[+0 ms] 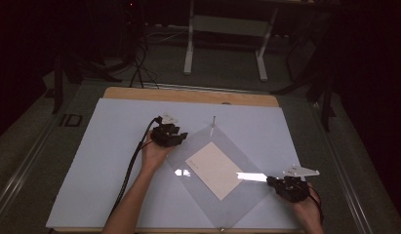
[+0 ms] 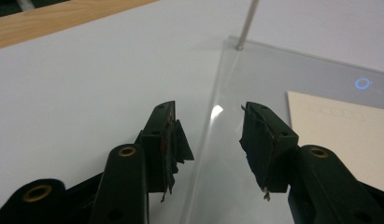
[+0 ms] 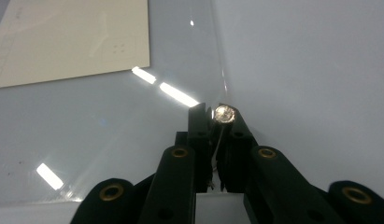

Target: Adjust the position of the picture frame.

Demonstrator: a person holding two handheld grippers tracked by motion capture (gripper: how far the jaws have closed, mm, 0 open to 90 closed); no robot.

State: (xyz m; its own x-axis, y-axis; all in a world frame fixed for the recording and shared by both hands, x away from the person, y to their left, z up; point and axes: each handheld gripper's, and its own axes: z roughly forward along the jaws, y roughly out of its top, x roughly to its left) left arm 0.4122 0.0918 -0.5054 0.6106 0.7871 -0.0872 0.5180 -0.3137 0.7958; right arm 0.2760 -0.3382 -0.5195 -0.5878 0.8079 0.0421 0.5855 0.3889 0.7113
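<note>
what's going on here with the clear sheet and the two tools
A person works at a white table with a tool in each hand. The right tool is shut on a corner of a clear plastic sheet, by a metal pin. The left tool stands open over the sheet's opposite edge, not gripping it. A cream card lies on the sheet, and another thin pin stands at its far corner.

Clear sheet [image 1: 222, 195] flat, cream paper [image 1: 213, 169] on it

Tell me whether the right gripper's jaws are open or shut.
Shut. In the right gripper view the right gripper has its jaws nearly together, clamped on the corner of the clear sheet, where a metal pin head sits.
</note>
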